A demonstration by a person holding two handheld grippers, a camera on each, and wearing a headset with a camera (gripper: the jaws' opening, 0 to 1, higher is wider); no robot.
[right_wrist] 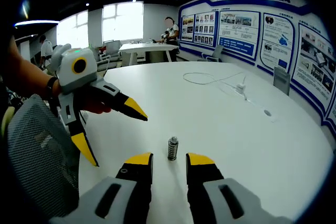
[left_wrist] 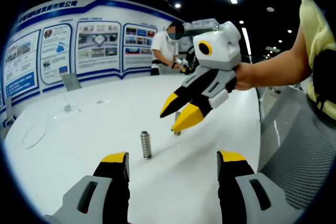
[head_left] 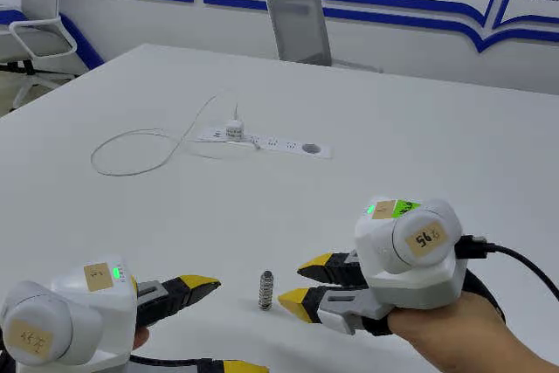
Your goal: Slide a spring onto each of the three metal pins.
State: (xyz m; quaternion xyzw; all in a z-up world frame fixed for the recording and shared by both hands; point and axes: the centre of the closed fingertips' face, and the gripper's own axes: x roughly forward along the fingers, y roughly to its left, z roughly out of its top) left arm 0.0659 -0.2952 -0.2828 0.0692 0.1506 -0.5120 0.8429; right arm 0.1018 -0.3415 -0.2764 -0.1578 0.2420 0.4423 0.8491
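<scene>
A spring (head_left: 265,290) stands upright, apparently seated on its pin, at the near edge of the white worktop (head_left: 393,128); the right gripper (head_left: 306,284), jaws slightly parted and empty, points at it from just beside on the right; the left gripper (head_left: 225,325), jaws spread wide and empty, flanks it on the left; this pin looks dressed, so the next move likely calls for fetching another spring and aligning it over a bare pin.
</scene>
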